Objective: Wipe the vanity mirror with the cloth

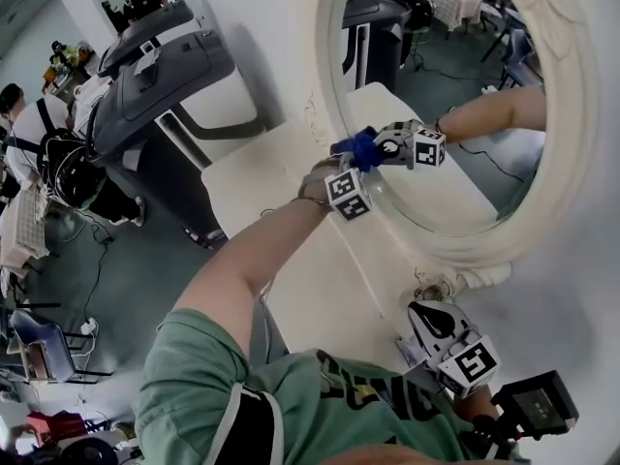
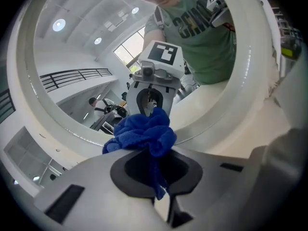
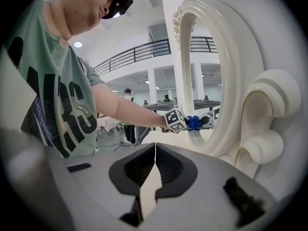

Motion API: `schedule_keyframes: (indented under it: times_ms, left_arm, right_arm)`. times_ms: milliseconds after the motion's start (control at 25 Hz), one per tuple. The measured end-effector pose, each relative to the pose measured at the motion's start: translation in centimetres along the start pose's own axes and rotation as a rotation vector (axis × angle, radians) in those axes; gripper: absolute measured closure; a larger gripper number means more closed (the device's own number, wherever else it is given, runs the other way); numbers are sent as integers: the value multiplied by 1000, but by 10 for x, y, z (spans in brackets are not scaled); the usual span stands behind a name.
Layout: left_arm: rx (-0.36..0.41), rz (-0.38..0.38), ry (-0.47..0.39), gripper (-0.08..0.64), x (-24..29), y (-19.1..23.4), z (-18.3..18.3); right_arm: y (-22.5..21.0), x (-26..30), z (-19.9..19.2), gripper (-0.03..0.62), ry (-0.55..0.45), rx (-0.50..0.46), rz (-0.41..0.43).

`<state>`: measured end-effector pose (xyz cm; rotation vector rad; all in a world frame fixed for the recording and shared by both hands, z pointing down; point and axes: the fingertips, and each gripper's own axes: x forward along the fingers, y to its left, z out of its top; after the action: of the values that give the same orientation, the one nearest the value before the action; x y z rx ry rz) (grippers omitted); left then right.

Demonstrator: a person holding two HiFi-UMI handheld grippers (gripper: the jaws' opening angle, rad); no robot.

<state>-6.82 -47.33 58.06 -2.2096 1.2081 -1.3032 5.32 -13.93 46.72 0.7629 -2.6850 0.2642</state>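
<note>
An oval vanity mirror [image 1: 455,85] in a thick white carved frame [image 1: 572,163] stands on a white table [image 1: 281,192]. My left gripper [image 1: 356,161] is shut on a bunched blue cloth [image 1: 360,147], pressing it against the glass near the lower left rim. In the left gripper view the blue cloth [image 2: 142,134] bulges out of the closed jaws against the mirror [image 2: 96,57], which reflects the gripper. My right gripper [image 1: 431,323] rests low by the frame's foot, shut and holding nothing. From the right gripper view the blue cloth [image 3: 194,122] and the frame [image 3: 231,81] show ahead.
A treadmill [image 1: 165,66] stands on the floor left of the table. People sit at desks at the far left [image 1: 29,134]. A scrolled foot of the frame [image 1: 455,281] lies beside my right gripper. A small black device [image 1: 535,405] sits at the lower right.
</note>
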Motion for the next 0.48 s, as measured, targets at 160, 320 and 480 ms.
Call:
schedule_keyframes:
  times_ms: [160, 320, 480]
  left_arm:
    - [-93, -63, -13, 529, 1, -6, -4]
    - [-192, 18, -167, 528, -42, 68, 18]
    - [-277, 185, -461, 528, -142, 182, 88]
  right_arm:
    - [-1, 1, 6, 579, -17, -21, -8]
    - [-9, 3, 19, 580, -54, -45, -25]
    - [-3, -16, 20, 580, -73, -38, -44]
